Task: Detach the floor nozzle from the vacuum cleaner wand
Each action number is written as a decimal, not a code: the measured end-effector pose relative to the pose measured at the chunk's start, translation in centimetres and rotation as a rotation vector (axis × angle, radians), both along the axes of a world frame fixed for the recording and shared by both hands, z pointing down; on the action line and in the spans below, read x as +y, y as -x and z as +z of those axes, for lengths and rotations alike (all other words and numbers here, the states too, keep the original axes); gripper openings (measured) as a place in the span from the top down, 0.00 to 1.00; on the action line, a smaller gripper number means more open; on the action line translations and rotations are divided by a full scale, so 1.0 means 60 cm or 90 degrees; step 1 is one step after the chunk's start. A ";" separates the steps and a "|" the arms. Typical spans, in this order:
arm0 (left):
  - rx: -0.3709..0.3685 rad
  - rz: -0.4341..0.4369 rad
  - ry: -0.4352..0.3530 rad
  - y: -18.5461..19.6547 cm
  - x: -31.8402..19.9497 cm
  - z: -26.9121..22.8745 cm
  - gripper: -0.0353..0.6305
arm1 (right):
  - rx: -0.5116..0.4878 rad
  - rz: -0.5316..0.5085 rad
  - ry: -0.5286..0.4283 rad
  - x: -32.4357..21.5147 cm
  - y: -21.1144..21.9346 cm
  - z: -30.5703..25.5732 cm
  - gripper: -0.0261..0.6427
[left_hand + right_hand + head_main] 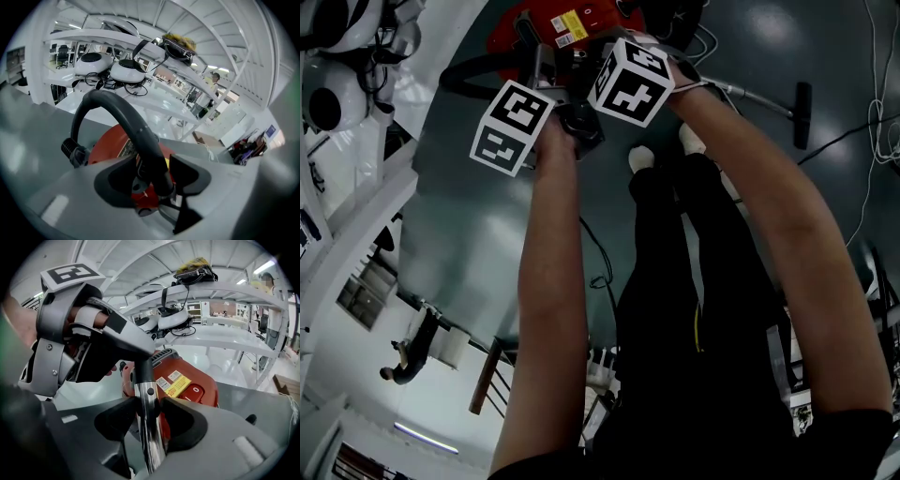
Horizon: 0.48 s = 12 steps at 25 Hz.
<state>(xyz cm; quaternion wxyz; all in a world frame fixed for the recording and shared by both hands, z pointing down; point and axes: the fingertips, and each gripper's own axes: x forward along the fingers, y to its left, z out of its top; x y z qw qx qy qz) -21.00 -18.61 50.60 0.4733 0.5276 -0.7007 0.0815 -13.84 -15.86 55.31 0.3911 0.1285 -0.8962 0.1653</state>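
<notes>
Over the red plastic canister (192,380), right gripper (149,412) gapes loosely round the shiny chrome wand (152,446), left gripper (151,166) round the black curved hose (117,105); I'd take hold nearer the black floor nozzle (803,114).

Red vacuum (572,26) on grey floor (469,187)

my left gripper (152,180): grey shell, black pads (115,180), screws (49,347) on its side | my right gripper (150,427): same grey and black | cube (513,127) atop each: white, black square markers | me: black trousers (694,309), white-clad feet (640,157)
</notes>
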 end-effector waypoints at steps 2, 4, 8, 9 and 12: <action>0.002 -0.003 0.004 0.002 -0.003 0.006 0.61 | 0.007 -0.009 -0.007 0.000 0.000 0.001 0.67; 0.002 0.000 0.005 0.002 -0.007 0.011 0.60 | 0.015 -0.015 -0.015 0.000 0.000 0.002 0.67; -0.006 0.004 0.004 0.006 -0.015 0.013 0.60 | 0.021 -0.020 -0.020 0.000 0.006 0.004 0.67; -0.006 0.002 0.004 0.008 -0.016 0.014 0.60 | 0.023 -0.022 -0.021 0.000 0.007 0.004 0.67; -0.001 -0.006 0.003 0.013 -0.022 0.017 0.61 | 0.028 -0.027 -0.025 0.002 0.010 0.006 0.67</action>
